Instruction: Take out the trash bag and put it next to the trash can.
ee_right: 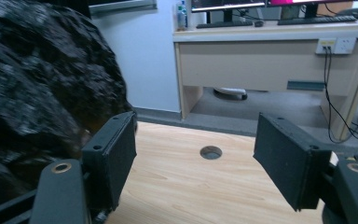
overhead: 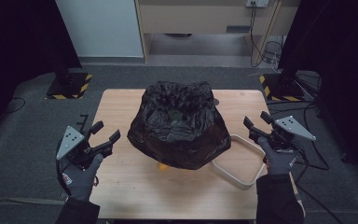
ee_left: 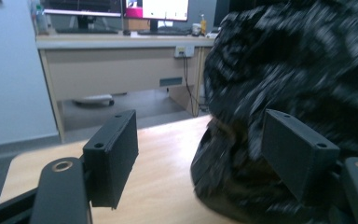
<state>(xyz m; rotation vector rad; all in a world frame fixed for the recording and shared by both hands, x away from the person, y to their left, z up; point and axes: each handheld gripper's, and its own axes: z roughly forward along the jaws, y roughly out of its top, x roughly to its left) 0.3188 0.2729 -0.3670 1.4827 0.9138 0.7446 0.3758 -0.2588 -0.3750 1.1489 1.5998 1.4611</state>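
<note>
Black, thin, crinkled plastic, the bag (overhead: 178, 125) bulging at the middle of the wooden table (overhead: 135, 186) probably handles soft and slippery, best pinched at its gathered top folds, while the left gripper (overhead: 107, 134) and right gripper (overhead: 255, 120) flank it with jaws wide open and empty.

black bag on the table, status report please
Left tool open, right tool open, both clear of the black bag. Bag mid-table, untouched. Pale tray tucked against bag's right side.
</note>
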